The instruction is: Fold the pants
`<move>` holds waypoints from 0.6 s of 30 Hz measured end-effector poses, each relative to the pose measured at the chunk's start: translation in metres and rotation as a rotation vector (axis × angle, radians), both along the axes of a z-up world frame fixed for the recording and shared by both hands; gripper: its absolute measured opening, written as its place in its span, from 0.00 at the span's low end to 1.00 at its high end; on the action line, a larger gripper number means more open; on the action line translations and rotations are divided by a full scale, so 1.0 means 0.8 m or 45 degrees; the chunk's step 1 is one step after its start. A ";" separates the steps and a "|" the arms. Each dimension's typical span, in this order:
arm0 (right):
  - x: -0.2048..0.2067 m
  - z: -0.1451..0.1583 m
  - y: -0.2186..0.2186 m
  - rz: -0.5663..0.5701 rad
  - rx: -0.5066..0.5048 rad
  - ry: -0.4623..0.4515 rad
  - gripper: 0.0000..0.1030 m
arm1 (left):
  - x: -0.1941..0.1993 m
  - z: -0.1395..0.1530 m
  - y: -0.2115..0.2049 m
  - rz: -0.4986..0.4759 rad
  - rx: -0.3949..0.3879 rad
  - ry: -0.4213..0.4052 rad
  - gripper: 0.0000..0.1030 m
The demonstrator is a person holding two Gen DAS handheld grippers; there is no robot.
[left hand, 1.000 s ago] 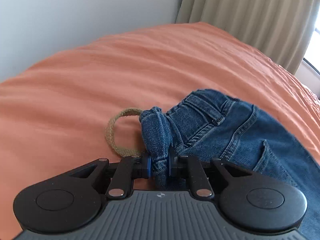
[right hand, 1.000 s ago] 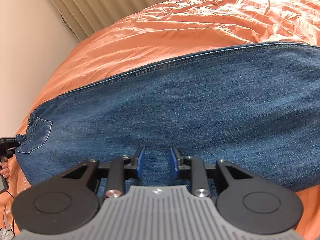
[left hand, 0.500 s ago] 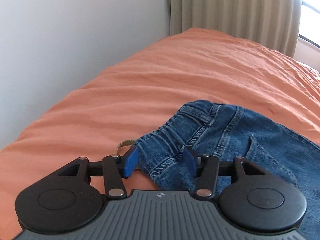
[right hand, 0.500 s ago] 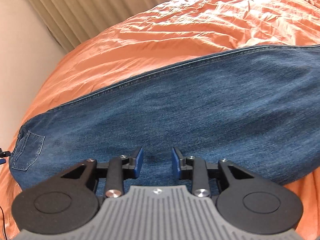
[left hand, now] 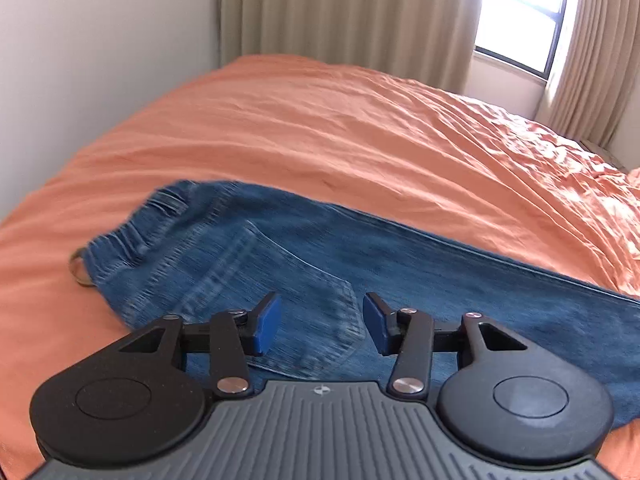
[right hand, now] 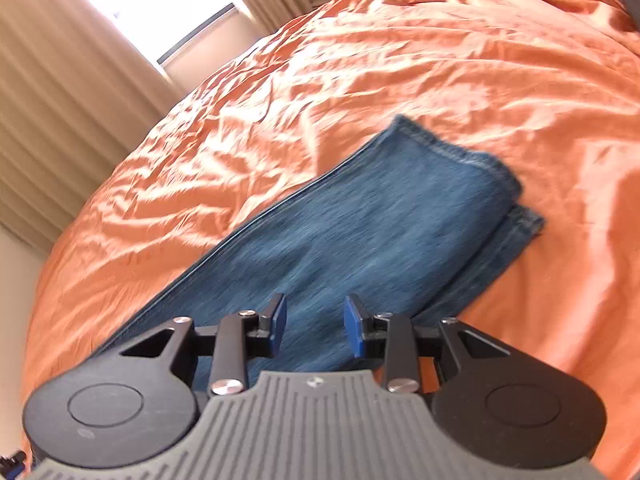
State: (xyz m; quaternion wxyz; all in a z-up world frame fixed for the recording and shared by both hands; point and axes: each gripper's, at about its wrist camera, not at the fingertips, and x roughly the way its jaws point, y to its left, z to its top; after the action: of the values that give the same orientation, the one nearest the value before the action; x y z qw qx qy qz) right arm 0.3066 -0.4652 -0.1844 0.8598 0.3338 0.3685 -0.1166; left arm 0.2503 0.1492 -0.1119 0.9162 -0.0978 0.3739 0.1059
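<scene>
Both claws: I'm seeing the left claw (left hand: 320, 322) and the right claw (right hand: 314, 326) with jaws spread, nothing between the pads of either.
Pants location: the jeans (left hand: 304, 264) are lying flat and lengthwise on the orange bed (left hand: 340, 136), both claws hovering over denim.
Left view: I'm looking down on the waistband (left hand: 136, 232) end, a back pocket (left hand: 296, 292) sitting right under the open jaws; a tan cord loop (left hand: 78, 270) is poking out from under the waistband edge.
Right view: I'm looking along the leg toward the hems (right hand: 496, 184); two hem edges are showing, stacked and slightly offset, so I'm reading one leg as lying on the other.
Done so far: I'm judging the lengthwise fold, leg onto leg, as in place and laid fairly smooth.
Left to do: I'm reading the crosswise folds as not started, the jeans stretching full length from waistband to hems.
Next, my guess: I'm expecting a regrip, hems or waistband, to bring one end over the other.
Caveat: both views are showing motion blur, so I'm not calling fine creases.
</scene>
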 end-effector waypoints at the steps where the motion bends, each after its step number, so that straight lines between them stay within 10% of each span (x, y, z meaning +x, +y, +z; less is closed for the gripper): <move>1: -0.006 -0.001 -0.021 -0.037 0.018 0.000 0.26 | 0.004 -0.006 -0.012 -0.021 -0.020 0.017 0.49; 15: -0.019 -0.101 -0.169 -0.236 0.503 -0.095 0.23 | 0.038 -0.068 -0.126 -0.166 -0.120 0.205 0.45; 18: -0.017 -0.107 -0.177 -0.250 0.547 -0.125 0.00 | 0.039 -0.074 -0.126 -0.148 -0.114 0.232 0.45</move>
State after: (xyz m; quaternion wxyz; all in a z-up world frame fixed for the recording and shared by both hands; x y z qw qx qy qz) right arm 0.2929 -0.6070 -0.2700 0.7704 0.5487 0.3082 -0.1022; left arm 0.2816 0.0486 -0.1713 0.8777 -0.1067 0.4652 0.0441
